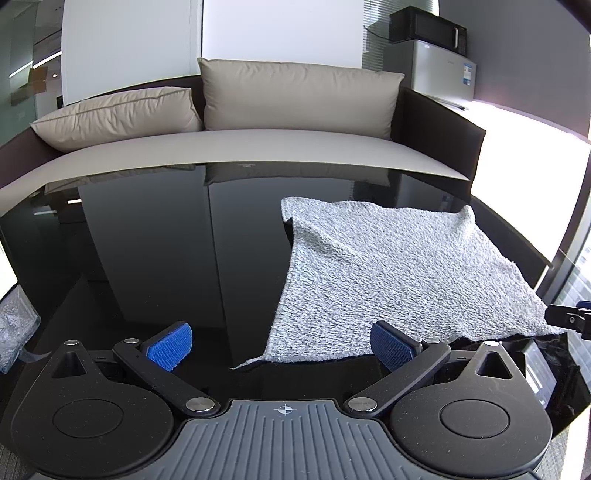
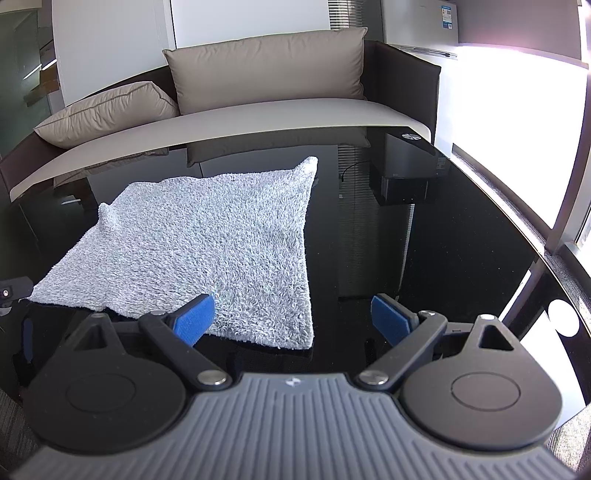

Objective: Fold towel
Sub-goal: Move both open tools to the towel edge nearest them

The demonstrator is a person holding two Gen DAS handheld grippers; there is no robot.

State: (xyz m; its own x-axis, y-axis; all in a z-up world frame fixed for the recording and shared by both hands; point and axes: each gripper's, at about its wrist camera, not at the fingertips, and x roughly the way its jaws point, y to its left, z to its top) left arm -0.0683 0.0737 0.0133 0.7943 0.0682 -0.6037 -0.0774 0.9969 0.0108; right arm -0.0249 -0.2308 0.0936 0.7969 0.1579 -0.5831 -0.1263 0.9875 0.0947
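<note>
Towel's (image 1: 399,280) near edge behind gripper pad (image 1: 393,349)

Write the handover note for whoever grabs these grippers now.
Left gripper: open, empty, at the towel's near left corner.
Right gripper: open, empty, at its near right corner.
Towel: spread on the black table, one layer, small bump at its far left.
Done: no fold yet.
Left: grip the near corners, likely fold away toward the sofa.

office lounge | sofa (image 1: 258,147), microwave (image 1: 428,26) on mini-fridge (image 1: 443,70), glass partitions
</note>
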